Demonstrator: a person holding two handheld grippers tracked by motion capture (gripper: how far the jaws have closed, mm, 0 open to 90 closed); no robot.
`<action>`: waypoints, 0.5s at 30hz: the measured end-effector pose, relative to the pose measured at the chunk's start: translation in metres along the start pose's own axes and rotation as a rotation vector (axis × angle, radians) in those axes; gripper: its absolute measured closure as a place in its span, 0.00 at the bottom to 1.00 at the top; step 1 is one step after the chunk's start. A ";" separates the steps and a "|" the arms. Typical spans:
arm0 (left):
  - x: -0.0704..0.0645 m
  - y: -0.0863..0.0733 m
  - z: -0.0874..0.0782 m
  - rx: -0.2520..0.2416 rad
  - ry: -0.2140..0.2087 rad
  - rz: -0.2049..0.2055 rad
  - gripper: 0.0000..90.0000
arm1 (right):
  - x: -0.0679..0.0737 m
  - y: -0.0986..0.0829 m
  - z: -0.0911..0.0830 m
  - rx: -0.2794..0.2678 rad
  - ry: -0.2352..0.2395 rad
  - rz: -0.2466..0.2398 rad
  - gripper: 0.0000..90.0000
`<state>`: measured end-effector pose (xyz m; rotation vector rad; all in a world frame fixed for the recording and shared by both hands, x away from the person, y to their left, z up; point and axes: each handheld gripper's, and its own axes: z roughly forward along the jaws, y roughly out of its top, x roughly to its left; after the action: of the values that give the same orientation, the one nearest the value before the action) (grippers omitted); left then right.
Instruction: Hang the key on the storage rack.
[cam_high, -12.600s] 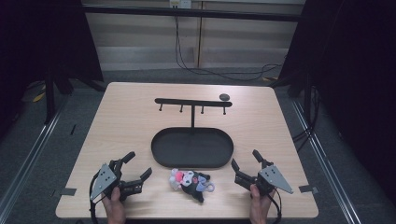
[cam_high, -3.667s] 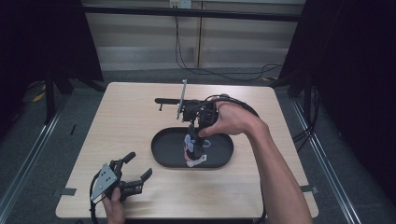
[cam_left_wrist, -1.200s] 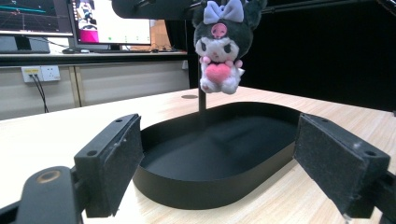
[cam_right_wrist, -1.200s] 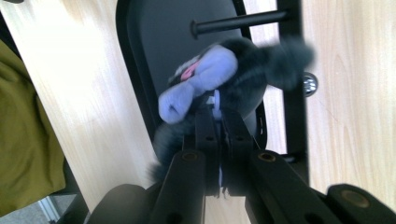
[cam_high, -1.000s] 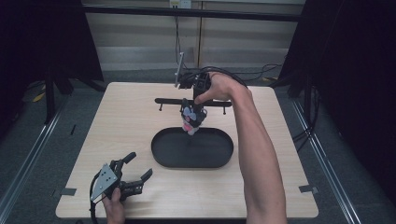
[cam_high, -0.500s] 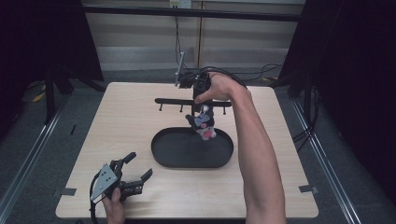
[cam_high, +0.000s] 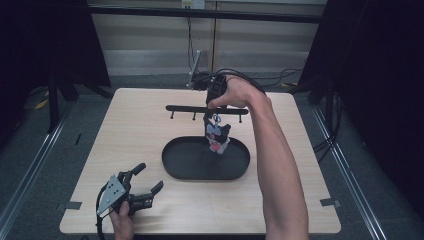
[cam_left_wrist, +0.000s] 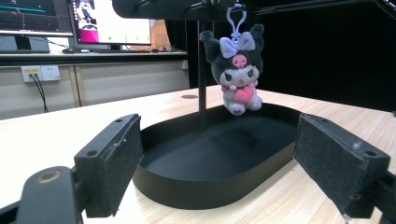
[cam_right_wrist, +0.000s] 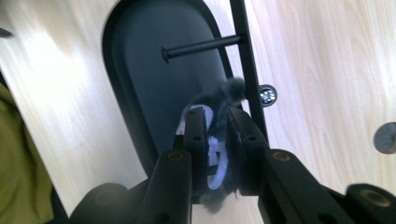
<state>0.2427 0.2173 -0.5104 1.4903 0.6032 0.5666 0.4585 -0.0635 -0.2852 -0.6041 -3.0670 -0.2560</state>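
While the right gripper (cam_high: 214, 107) pinches its jaws nearly shut on the plush keychain (cam_left_wrist: 235, 70), the toy hangs at the hook rail (cam_high: 206, 108) above the black tray (cam_high: 175, 167). Soft, light and compressible by the look of it, it is probably best taken at its clip loop (cam_left_wrist: 233, 17). Nearby hooks and the stand post (cam_left_wrist: 201, 70) crowd the approach. The left gripper (cam_high: 145, 187) rests wide open, empty, near the table (cam_high: 125, 130) edge.
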 end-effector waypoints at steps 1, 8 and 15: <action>0.001 0.000 -0.001 0.006 0.000 0.020 0.17 | 0.001 -0.001 -0.001 -0.006 0.000 -0.001 0.86; 0.001 0.000 -0.001 0.006 0.002 0.014 0.17 | 0.009 -0.009 -0.005 -0.034 -0.001 0.010 0.77; 0.001 0.000 -0.001 0.005 0.005 0.018 0.17 | 0.022 -0.020 -0.009 -0.097 0.000 0.024 0.68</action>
<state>0.2429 0.2184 -0.5102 1.5006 0.5961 0.5831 0.4305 -0.0750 -0.2785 -0.6447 -3.0599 -0.4058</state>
